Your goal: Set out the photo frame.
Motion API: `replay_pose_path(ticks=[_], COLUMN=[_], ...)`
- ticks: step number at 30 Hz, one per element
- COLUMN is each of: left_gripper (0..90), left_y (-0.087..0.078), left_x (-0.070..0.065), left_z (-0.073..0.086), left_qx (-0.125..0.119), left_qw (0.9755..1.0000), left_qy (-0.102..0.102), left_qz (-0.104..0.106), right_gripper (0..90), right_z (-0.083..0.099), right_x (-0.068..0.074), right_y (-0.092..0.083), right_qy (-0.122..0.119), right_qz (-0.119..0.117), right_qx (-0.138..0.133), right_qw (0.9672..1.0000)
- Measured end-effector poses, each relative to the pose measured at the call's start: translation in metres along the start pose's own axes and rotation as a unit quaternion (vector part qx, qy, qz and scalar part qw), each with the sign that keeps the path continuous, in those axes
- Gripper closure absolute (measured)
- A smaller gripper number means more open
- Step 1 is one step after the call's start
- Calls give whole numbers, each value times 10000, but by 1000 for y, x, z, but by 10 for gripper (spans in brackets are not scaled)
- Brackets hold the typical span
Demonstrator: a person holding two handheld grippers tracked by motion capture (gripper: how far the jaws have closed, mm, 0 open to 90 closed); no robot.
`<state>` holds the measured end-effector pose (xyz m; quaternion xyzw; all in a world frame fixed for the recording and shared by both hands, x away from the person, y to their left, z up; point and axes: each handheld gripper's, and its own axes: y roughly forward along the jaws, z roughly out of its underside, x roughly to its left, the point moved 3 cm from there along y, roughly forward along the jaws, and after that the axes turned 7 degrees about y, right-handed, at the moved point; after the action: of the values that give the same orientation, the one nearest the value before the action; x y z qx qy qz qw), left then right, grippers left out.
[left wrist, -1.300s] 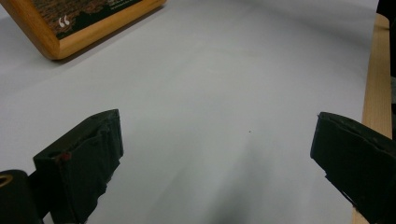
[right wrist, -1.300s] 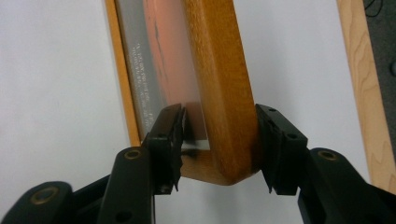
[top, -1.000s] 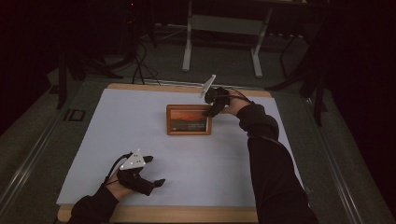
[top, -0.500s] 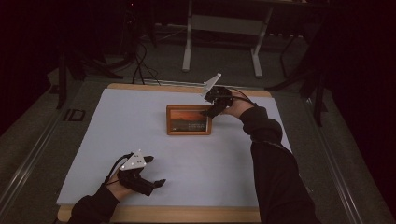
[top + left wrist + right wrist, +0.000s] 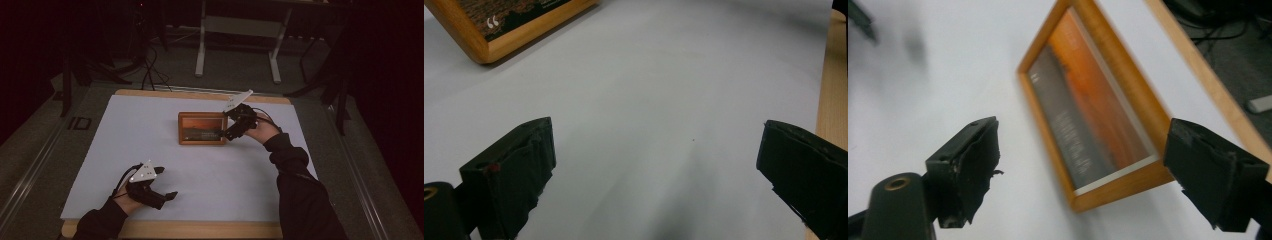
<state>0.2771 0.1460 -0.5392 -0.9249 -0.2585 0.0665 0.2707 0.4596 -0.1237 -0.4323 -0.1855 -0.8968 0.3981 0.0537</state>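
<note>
Picture frame [image 5: 202,128] lies flat mid-surface [image 5: 150,145], just freed, its right end between the right claw [image 5: 1083,175] whose jaws have just been opening wide, while the left claw [image 5: 160,195], also spread and empty, idles near the front edge.

A white sheet [image 5: 210,165] is spread over a wooden table [image 5: 200,230], whose edges are left bare at front and back. Beyond the table, a pale metal stand [image 5: 237,27] and dark cables [image 5: 150,70] are seen on the grey floor [image 5: 30,145].
</note>
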Motion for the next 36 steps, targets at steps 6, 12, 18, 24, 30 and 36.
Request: replay_pose_path(ticks=[6, 12, 18, 24, 30, 36], left_gripper=[29, 30, 30, 29, 29, 29], left_y=[0, 0, 0, 0, 0, 0], left_x=[0, -1, -1, -2, -1, -2], left_z=[0, 0, 0, -1, 0, 0], left_qx=[-9, 2, -6, 0, -10, 4], left_qw=[10000, 10000, 10000, 10000, 10000, 10000], left_qy=[-7, 4, 13, 30, 22, 36], left_qz=[-3, 8, 5, 12, 16, 24], right_gripper=[143, 144, 144, 144, 145, 145], right_z=[16, 34, 56, 76, 95, 115], right_x=[11, 27, 46, 62, 74, 82], right_y=[-5, -12, -14, -11, -7, 1], right_qy=[172, 332, 477, 591, 734, 836], right_qz=[58, 6, -39, -21, -114, -131], right_qx=[-207, -511, -740, -830, -1056, -987], right_qw=[9996, 9981, 9961, 9948, 9916, 9915])
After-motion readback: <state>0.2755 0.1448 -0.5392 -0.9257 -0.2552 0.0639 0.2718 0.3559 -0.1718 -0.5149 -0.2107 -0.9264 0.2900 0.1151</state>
